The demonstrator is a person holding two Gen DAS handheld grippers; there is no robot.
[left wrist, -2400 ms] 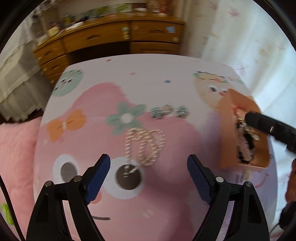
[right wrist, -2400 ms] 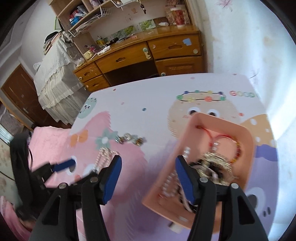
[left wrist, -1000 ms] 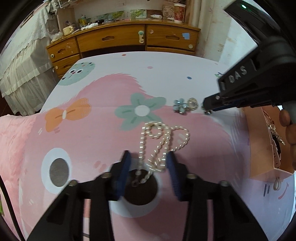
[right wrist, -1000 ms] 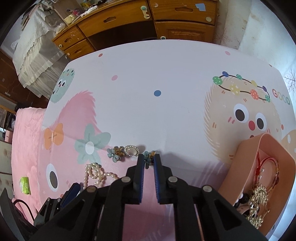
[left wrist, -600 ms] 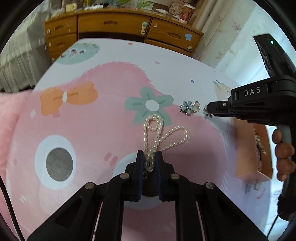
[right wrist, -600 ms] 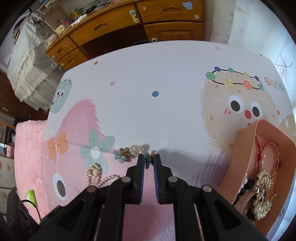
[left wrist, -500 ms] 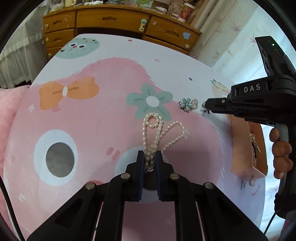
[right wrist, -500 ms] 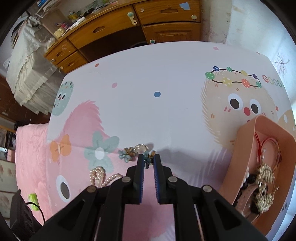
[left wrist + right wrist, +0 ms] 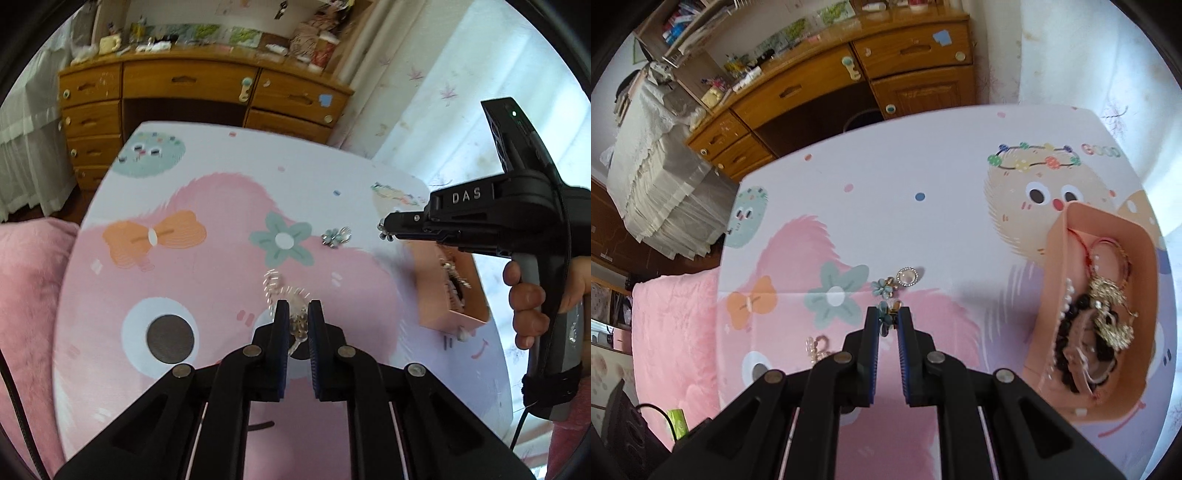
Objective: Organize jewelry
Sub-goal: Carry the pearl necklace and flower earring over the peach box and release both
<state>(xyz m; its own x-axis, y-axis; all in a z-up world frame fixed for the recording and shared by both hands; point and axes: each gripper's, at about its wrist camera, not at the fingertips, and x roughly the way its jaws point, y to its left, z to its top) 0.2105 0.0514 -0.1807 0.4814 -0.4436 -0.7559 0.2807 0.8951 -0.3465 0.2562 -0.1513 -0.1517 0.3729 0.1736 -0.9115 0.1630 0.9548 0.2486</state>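
A low table covered by a cartoon-printed mat (image 9: 942, 177) fills both views, and every place here is given relative to the peach tray (image 9: 1060, 266) that stands near the mat's right edge. The tray already holds a red cord bracelet, a gold-coloured ornament and dark beads. The left gripper (image 9: 295, 321) is well to the left of the tray and lifted off the mat, its jaws pinched nearly together on a pearl necklace (image 9: 291, 306), whose strand hangs and blurs just ahead of the tips. The right gripper (image 9: 888, 321) is nearer the tray, also to its left, with its jaws closed on a small blue flower earring (image 9: 886, 314). So the tray lies to the right of both claws, with its long axis running roughly away from the right camera, and the right hand looks better placed to deliver first. Two small pieces lie on the mat farther left of the tray: a second blue flower earring (image 9: 882, 286) and, touching it, a round sparkly stud (image 9: 907, 276). Only the right wrist view looks down into the tray; only the left wrist view shows the right gripper from the side, with the person's fingers (image 9: 526, 299) around its handle.
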